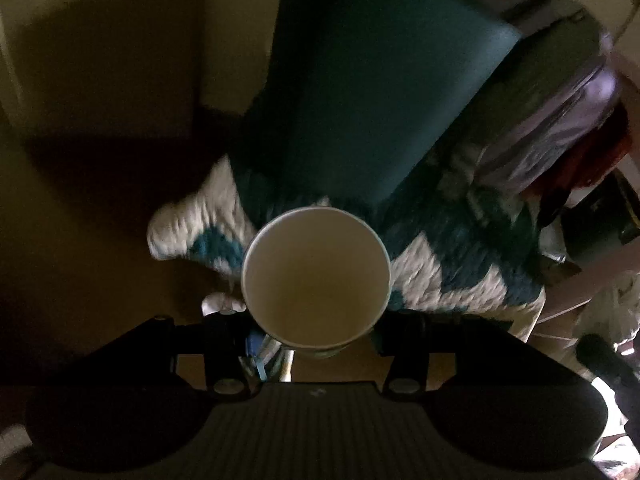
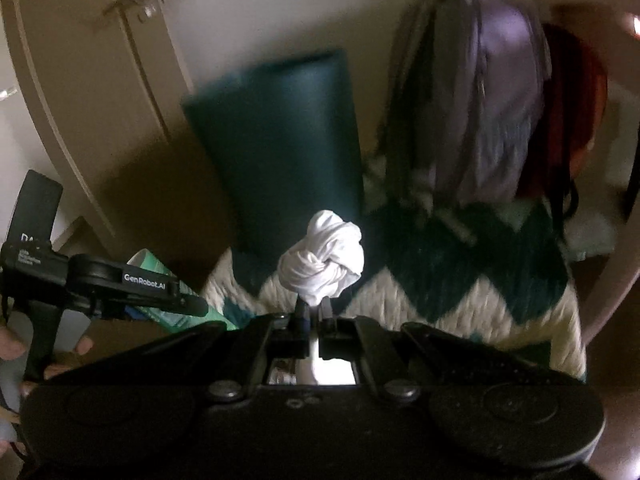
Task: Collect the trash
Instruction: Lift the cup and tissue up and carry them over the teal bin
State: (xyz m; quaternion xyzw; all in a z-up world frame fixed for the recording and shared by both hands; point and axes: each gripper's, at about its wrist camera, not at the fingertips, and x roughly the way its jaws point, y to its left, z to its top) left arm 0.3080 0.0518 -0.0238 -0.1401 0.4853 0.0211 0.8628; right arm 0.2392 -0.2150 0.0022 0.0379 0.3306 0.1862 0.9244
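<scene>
A paper cup, white inside and empty, sits between the dark fingers of my left gripper, which is shut on its sides and holds it in the air. In the right wrist view the same cup shows its green outside, gripped by the left gripper. My right gripper is shut on the lower end of a crumpled white tissue wad, which sticks up past the fingertips.
Below lies a green-and-white quilted blanket. A teal cushion leans on the wall, with a purple backpack and something red beside it. Cupboard doors stand at left. A person's hand holds the left gripper's handle.
</scene>
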